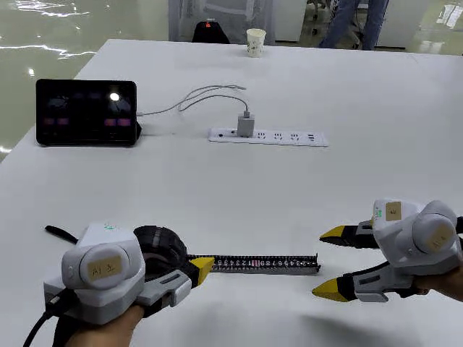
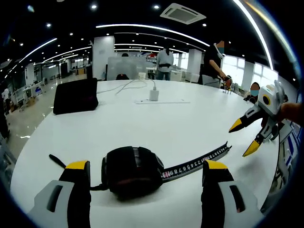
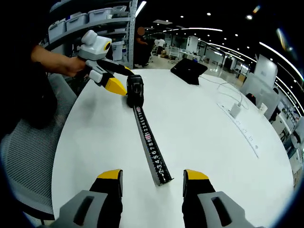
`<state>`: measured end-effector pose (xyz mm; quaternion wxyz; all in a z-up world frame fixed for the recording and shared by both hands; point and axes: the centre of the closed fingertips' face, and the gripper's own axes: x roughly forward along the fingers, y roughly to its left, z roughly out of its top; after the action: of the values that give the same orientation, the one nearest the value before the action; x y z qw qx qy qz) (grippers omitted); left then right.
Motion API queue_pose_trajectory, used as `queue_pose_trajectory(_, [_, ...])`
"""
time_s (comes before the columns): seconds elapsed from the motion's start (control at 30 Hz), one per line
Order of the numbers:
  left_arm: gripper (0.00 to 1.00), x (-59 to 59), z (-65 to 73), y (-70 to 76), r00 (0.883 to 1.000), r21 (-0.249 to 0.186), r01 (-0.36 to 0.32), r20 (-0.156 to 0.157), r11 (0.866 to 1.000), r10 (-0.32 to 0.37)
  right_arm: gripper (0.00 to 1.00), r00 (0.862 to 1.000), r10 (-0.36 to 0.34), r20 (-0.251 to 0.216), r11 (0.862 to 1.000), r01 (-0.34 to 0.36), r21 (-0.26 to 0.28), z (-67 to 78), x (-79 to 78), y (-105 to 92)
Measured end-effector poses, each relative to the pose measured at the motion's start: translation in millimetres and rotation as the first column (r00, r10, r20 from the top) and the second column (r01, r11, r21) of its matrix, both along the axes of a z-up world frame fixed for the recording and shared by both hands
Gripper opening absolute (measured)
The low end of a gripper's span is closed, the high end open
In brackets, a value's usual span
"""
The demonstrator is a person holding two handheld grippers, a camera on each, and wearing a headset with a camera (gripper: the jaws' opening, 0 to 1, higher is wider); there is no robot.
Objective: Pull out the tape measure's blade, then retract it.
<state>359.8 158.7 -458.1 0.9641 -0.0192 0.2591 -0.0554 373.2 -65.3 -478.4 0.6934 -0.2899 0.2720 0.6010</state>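
Straddling the tape measure with left gripper, jaws apart. Holding right gripper spread just right of the drawn-out blade.

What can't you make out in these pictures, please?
- Head view: the left gripper covers the near side of the case.
- Head view: the tablet is too dim to read.
- Head view: the cup hides its own contents.
- Head view: the top edge cuts off a person.
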Motion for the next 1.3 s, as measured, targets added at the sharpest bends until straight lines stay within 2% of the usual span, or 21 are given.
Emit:
queue_pose_trajectory(0.23, [0.91, 2.6, -6.4, 1.1, 1.000, -0.013, -0.020, -0.023, 1.000, 0.019, 0.39, 0.999, 0.034, -0.003, 0.999, -0.034, -0.033, -8.4, 6.8, -0.3])
queue_pose_trajectory(0.5, [0.83, 7.0, -8.6, 7.2, 0.998, -0.024, -0.056, -0.031, 0.998, 0.055, 0.28, 0.998, 0.065, -0.015, 0.996, -0.066, -0.057, -17.3, 13.5, -1.1])
queue_pose_trajectory(0.83, [0.73, 10.6, -14.1, 16.1, 0.993, -0.041, -0.102, -0.056, 0.994, 0.100, 0.22, 0.996, 0.084, -0.032, 0.992, -0.086, -0.088, -31.5, 15.2, -5.2])
queue_pose_trajectory(1.3, [0.63, 13.9, -20.9, 20.0, 0.988, -0.055, -0.137, -0.081, 0.989, 0.132, 0.13, 0.993, 0.120, -0.019, 0.989, -0.121, -0.087, -37.2, 19.5, -3.1])
